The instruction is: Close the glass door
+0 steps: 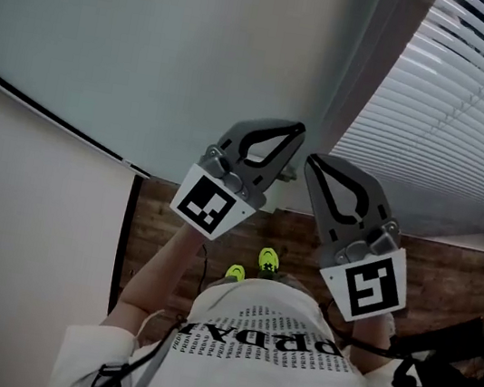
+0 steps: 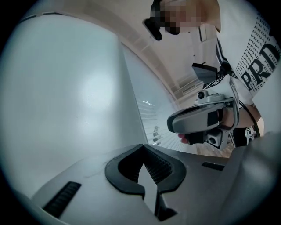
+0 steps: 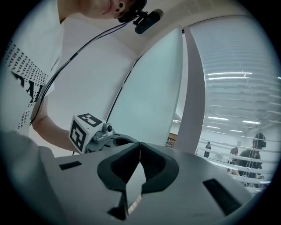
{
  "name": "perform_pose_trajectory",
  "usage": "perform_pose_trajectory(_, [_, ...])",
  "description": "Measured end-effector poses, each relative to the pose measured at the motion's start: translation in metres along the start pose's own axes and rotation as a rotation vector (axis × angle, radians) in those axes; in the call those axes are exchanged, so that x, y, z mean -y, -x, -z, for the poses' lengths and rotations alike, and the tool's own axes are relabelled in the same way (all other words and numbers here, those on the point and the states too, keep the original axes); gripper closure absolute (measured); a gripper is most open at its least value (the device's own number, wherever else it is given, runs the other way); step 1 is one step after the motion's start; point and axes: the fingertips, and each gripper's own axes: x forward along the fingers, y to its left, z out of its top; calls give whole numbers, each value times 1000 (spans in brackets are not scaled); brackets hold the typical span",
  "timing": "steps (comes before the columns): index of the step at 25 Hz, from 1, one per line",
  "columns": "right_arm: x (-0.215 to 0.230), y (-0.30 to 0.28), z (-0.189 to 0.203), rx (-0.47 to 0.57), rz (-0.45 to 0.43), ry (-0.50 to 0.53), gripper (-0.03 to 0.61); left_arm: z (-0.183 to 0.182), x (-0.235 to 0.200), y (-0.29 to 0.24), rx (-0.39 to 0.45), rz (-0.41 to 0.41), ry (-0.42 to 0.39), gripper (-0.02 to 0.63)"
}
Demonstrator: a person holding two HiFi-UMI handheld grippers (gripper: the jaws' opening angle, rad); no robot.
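Frosted glass in a pale blue-grey, the glass door (image 1: pixel 158 36) fills the head view from 9 to 12 o'clock. White blinds (image 1: pixel 477 108) spread at 2 o'clock, with a grey post (image 1: pixel 367 62) between the two. At the centre the left gripper (image 1: pixel 300 131) points toward 1 o'clock and the right gripper (image 1: pixel 310 159) toward 11 o'clock. Their tips are near each other by the door's edge, though contact with it cannot be told. Each gripper's jaws are pressed together tip to tip, with nothing between them. Wooden floor (image 1: pixel 164 221) shows at 7 o'clock.
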Motion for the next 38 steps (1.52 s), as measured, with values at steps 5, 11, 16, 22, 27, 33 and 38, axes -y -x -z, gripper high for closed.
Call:
perform_pose_trajectory(5, [-3,-3,-6,16,-17,15,580,0,-20,-9,-2,-33,-15,612])
perform_pose_trajectory(11, [-5,-3,0,-19,-15,36,580,15,-31,-22,-11,-43,-25,612])
perform_pose_trajectory(16, [-8,-10,1,-46,-14,53,581,13,-28,-12,-38,-43,-17,614])
perform_pose_trajectory(22, [-3,-12,5,-48,-1,54,581,13,-16,-13,-26,-51,2,614])
perform_pose_trajectory(27, [0,-6,14,-39,19,36,581,19,0,-16,-28,-41,4,614])
perform_pose_trajectory(33, [9,-13,0,0,35,65,581,6,-7,-22,-16,-26,-74,614])
perform_pose_trajectory(38, [14,-25,-9,-22,45,61,581,-2,-20,-23,-25,-11,-80,614])
